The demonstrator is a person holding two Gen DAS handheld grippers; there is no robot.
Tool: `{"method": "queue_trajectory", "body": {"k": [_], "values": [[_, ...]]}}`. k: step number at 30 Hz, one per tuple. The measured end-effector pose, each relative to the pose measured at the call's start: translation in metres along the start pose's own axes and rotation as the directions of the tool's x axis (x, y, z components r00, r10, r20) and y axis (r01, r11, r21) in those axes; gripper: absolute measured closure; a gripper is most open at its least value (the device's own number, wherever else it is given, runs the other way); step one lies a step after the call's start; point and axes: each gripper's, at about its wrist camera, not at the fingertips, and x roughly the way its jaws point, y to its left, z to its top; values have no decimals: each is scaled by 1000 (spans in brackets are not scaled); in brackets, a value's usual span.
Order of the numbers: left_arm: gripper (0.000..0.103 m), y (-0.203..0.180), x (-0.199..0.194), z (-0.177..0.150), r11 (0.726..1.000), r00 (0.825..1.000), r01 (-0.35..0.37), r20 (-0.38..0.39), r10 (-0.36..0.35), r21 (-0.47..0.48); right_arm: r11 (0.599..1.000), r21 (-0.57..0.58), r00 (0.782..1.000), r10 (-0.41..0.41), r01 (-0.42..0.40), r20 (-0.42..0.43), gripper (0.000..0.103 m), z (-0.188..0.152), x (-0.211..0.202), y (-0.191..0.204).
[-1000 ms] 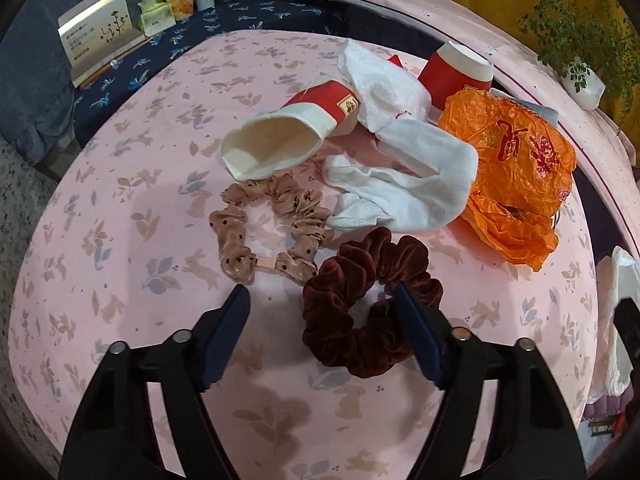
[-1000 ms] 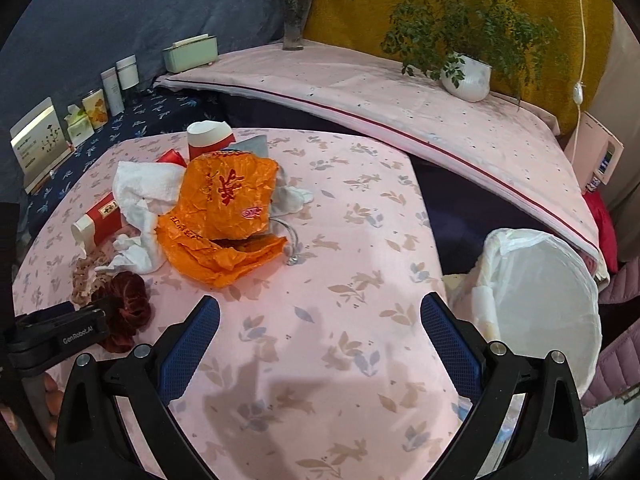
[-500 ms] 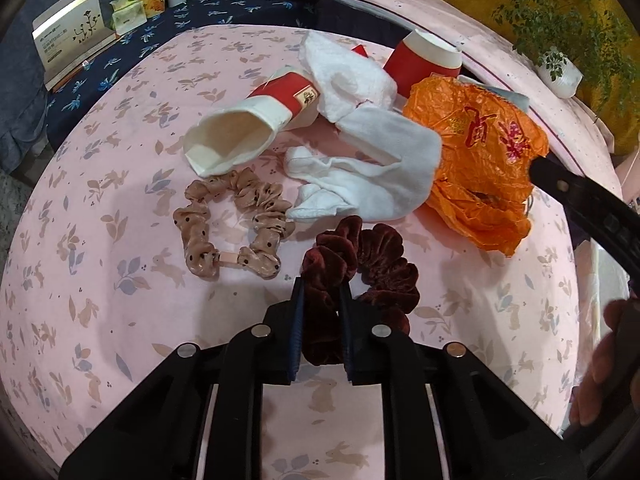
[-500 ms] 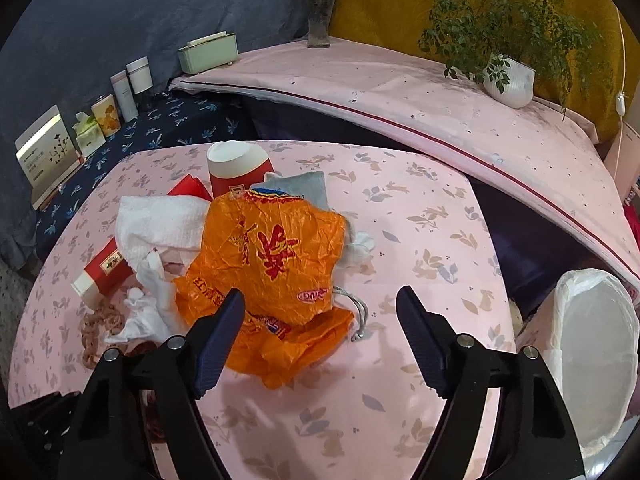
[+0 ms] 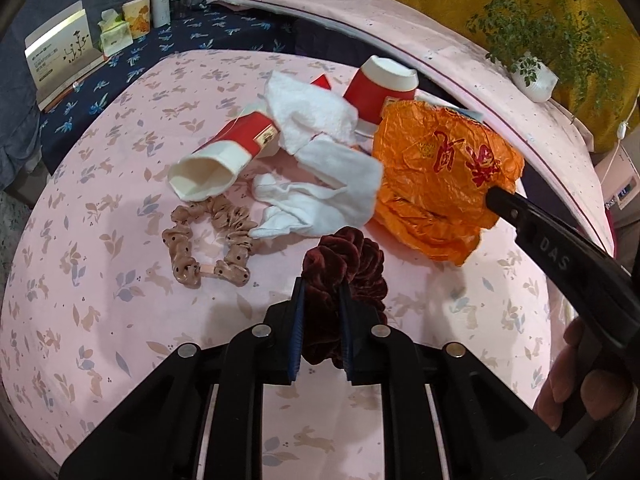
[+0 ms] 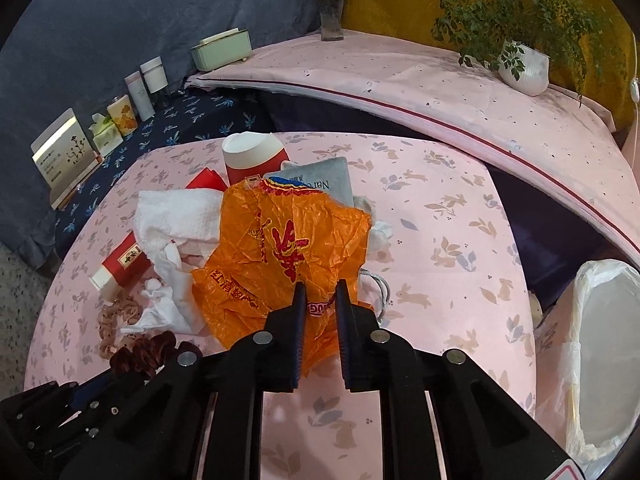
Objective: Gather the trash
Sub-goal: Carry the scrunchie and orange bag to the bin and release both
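The left hand-held gripper (image 5: 322,300) is clamped on the dark red scrunchie (image 5: 344,258), just in front of the orange bag (image 6: 280,248) on the bench (image 6: 440,240). The right hand-held gripper (image 6: 319,300) is closing, its pads pinching the bag's near edge. Beside the bag lie white tissues (image 5: 320,160) and red cups (image 5: 380,84); a lined bin (image 6: 604,344) stands off to its right.

Both views are evenly lit by soft indoor light from above, without strong glare. Under the black claws, soft shadows fall on the pink bench cloth (image 5: 100,248). The fisheye lens bends straight edges strongly and leaves dark corners. The middle is sharp; the hand (image 5: 576,376) at the right border looks blurred.
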Motion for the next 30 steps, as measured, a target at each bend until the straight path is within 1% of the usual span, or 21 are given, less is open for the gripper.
{"method": "queue_trajectory", "body": {"k": [4,9,12,16,21,24,26,28,30], "values": [[88,-15,-15,1,999,999,23,27,-23,28,1000,18,999,7,-8,51,90,-3,-34,-13],[88,-42,-33,2,995,996,59,58,-64,84,998,56,993,-17,10,119,90,-2,-73,-37],[88,-64,-42,3,989,993,86,69,-95,124,996,77,988,-53,41,148,90,-6,-90,-54],[88,-100,-51,2,975,987,118,82,-135,188,989,126,981,-94,74,167,90,-15,-108,-82],[88,-151,-59,-2,945,977,167,78,-196,282,971,206,973,-160,125,165,90,-31,-124,-123],[88,-184,-59,-6,917,969,207,56,-240,342,953,258,967,-200,156,156,90,-42,-132,-148],[88,-204,-57,-9,896,962,238,34,-270,373,938,291,960,-238,188,149,90,-50,-137,-166],[88,-224,-56,-11,874,952,278,9,-307,399,923,318,952,-272,216,143,90,-58,-142,-181],[88,-243,-56,-14,854,943,303,-5,-332,423,905,354,945,-300,237,134,90,-66,-146,-198]]}}
